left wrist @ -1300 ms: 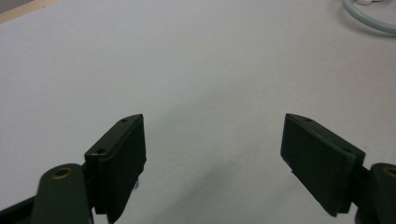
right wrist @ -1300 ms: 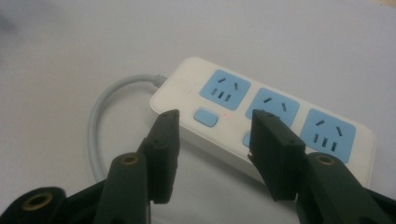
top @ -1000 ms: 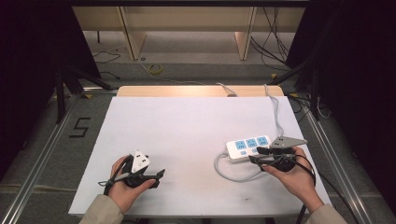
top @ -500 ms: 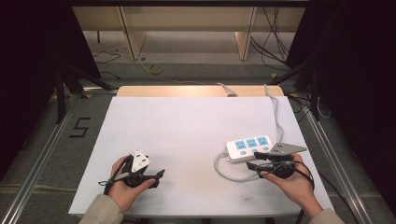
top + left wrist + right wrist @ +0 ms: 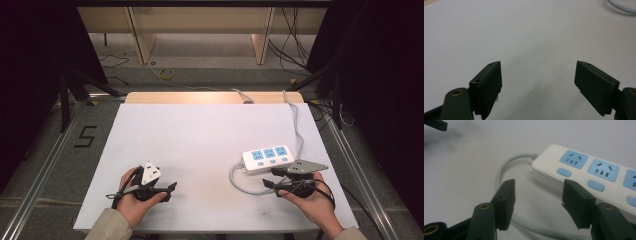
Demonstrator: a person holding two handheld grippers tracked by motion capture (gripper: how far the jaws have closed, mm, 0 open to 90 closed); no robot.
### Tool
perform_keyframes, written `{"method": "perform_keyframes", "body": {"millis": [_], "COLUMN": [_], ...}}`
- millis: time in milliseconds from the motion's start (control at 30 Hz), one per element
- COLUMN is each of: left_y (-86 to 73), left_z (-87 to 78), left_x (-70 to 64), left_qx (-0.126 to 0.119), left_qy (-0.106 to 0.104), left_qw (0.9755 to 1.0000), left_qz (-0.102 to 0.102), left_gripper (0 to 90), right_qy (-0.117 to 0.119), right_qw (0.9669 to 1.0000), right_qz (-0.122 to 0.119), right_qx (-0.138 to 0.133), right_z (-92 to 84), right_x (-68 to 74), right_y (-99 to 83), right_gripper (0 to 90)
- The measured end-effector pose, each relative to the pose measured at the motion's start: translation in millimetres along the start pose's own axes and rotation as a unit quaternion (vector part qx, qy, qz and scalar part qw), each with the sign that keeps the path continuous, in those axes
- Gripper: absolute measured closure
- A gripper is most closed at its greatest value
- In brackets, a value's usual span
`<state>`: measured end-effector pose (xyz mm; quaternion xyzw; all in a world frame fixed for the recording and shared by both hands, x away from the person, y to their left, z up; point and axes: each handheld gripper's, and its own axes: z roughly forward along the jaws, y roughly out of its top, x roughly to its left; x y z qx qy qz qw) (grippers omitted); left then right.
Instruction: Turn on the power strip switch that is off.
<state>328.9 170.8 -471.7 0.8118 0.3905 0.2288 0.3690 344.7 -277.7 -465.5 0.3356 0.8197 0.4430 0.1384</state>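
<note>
- Two grippers low at table's [image 5: 210, 130] near edge.
- L gripper [image 5: 537, 85]: jaws wide apart, nothing between.
- R gripper [image 5: 537, 203]: jaws just been opening, nothing pinched; cord [image 5: 501, 168] beneath.
- Strip [image 5: 267, 159] just beyond R gripper, on table's right.

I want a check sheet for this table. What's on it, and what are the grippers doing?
Surface: white table top, flat and bare in the middle.
Job's things: white power strip with three blue sockets and three blue switches, lying flat near the right side.
Clutter: nothing seen.
Grippers: left gripper open over bare table; right gripper has just been opening, nothing pinched, with the strip's near end and cable just ahead of it.
Cables: the strip's grey cable loops out of the strip's left end and round its near side; another stretch runs to the far edge.
Surroundings: wooden furniture legs and loose floor wires beyond the table; a 5 marked on the floor.
</note>
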Motion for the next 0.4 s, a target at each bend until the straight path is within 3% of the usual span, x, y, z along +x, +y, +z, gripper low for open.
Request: {"method": "perform_keyframes", "body": {"millis": [400], "left_y": [-0.7], "left_z": [2.3], "left_x": [1.5], "left_qx": [0.003], "left_qy": [-0.001], "left_qw": [1.0000], "left_qz": [-0.002], "left_gripper": [22.0], "right_qy": [-0.004], "right_qw": [0.9999], "right_qz": [0.001], "right_qx": [-0.014], "right_z": [0.1], "right_x": [0.9], "right_y": [-2.5], "right_gripper": [41.9]}}
